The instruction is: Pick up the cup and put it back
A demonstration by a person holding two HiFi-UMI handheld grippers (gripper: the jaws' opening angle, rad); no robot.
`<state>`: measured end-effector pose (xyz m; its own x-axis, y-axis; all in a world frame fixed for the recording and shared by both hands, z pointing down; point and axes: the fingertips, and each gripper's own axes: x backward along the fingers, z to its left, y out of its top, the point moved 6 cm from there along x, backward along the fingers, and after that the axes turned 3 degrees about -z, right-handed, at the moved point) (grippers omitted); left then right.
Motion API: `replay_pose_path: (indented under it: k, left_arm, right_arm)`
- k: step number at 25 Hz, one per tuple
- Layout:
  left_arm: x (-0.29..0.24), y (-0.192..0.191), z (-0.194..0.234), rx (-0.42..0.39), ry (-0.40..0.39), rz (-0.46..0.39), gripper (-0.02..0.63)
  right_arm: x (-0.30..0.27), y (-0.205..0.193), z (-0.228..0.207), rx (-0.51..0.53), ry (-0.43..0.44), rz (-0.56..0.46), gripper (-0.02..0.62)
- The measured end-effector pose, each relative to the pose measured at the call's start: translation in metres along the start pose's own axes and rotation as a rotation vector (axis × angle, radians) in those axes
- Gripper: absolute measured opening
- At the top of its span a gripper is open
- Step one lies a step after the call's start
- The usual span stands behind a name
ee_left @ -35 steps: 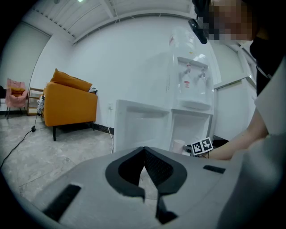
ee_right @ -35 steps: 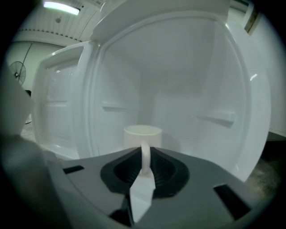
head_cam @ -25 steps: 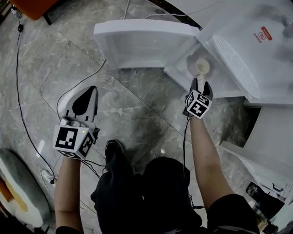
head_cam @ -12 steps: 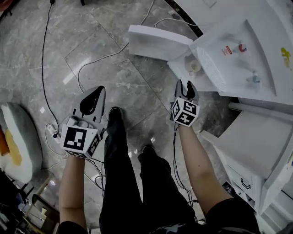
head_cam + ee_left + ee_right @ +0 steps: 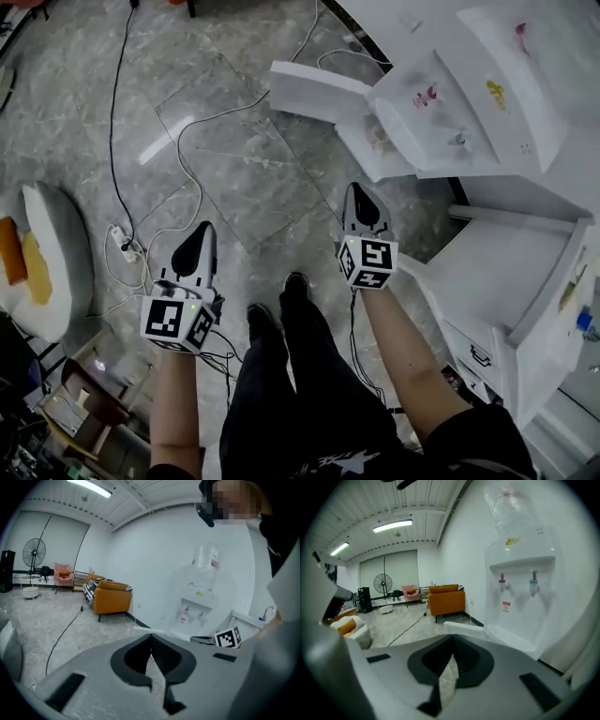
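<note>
The white water dispenser [image 5: 441, 103] stands at the upper right of the head view. A pale blur in its open lower recess, beside the drip grille, looks like the cup [image 5: 379, 139]; it is too smeared to be sure. My right gripper [image 5: 352, 188] hangs over the floor, well short of the dispenser, jaws shut with nothing between them. In the right gripper view the shut right gripper [image 5: 452, 639] points toward the dispenser's two taps [image 5: 518, 583]; no cup shows there. My left gripper [image 5: 206, 228] is over the floor at the left, and in its own view the left gripper [image 5: 151, 637] is shut and empty.
The dispenser's white door panel [image 5: 314, 92] lies open toward the floor. A white cabinet [image 5: 506, 272] stands at the right. Cables [image 5: 117, 131] and a power strip [image 5: 123, 242] cross the marble floor. A pale cushion [image 5: 42, 258] sits at the left, an orange sofa [image 5: 446, 599] further back.
My right gripper has drawn back from the cup in the dispenser and its jaws have come together empty. The view has pulled away; both grippers sit lower, nearer the person's legs.
</note>
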<state>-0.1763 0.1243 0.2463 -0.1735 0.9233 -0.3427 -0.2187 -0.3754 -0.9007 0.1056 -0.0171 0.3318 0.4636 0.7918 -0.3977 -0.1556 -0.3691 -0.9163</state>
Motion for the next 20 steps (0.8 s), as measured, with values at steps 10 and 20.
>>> replay_pose_path:
  k: [10,20]
  left_arm:
    - [0.072,-0.013,-0.043,0.084,-0.072,-0.024,0.009]
    - [0.217,-0.009,-0.082,0.129,-0.089,-0.004,0.009]
  right_arm:
    - [0.097,0.03,0.033,-0.052,-0.094,-0.025,0.006]
    - [0.232,0.103,0.102,-0.029,-0.016,-0.138,0.005]
